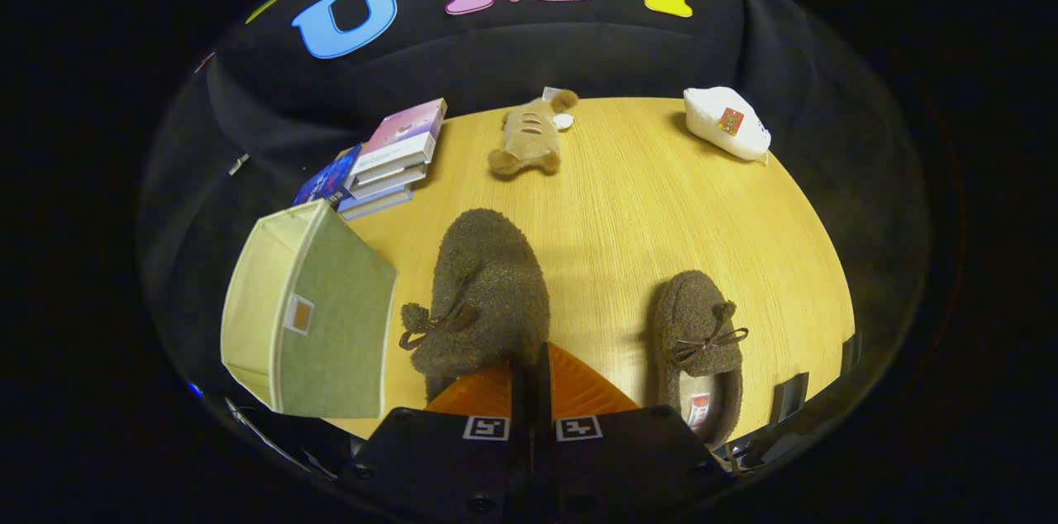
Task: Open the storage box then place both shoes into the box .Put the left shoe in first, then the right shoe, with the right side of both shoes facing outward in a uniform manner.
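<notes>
1. The round wooden table is carrying everything you are working with; measured from the left shoe, its near rim is curving past just behind the heel, and its far rim is lying well beyond the toe against the booth's dark wall.
2. The storage box is sitting just left of the left shoe, tipped on its side, with its green fabric face turned toward you and its pale inner side facing away from the shoe. Its near corner is overhanging the table's rim.
3. The left shoe, a brown fuzzy slipper with a bow, is rising toe-up directly ahead of your gripper. The fingers are lying pressed together along a thin dark seam, with the shoe's heel end right at their tips; you cannot tell whether any part of the shoe is being pinched between them.
4. The right shoe is lying flat to the right of the left shoe, apart from it, with its opening facing you.
5. A stack of books is resting beyond the left shoe, to its far left, past the box.
6. A white pouch is sitting far beyond and right of the left shoe, near the far rim.
7. A tan plush toy is lying straight beyond the left shoe's toe; bare tabletop is stretching between them.
</notes>
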The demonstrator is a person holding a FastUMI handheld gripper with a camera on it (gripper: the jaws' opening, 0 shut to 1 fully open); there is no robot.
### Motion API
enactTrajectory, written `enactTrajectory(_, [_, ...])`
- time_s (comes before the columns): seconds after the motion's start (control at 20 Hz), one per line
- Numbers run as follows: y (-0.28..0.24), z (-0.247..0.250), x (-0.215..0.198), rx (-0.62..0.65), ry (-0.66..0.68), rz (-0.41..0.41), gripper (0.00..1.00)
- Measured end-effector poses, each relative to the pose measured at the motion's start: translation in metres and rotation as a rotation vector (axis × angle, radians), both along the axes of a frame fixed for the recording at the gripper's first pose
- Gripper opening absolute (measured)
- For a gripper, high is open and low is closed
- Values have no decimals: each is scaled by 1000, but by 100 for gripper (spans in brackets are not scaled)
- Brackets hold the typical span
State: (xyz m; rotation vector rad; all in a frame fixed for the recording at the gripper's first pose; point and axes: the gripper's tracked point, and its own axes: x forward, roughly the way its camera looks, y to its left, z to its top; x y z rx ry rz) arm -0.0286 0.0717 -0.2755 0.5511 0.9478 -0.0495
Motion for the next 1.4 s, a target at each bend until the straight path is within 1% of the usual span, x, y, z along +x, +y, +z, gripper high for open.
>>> enactTrajectory(0.1, [13,27,11,53,-20,-9,6])
enactTrajectory(0.25, [38,67,26,94,-59,21,6])
enactTrajectory(0.4, [70,102,43,169,-85,40,6])
enactTrajectory(0.65, [134,129,64,241,-74,64,6])
enactTrajectory(0.9, [205,125,78,316,2,48,6])
enactTrajectory(1.1, [246,100,85,301,79,54,6])
enactTrajectory(1.2, [264,89,85,299,109,72,6])
enactTrajectory(1.4, [282,74,87,294,157,72,6])
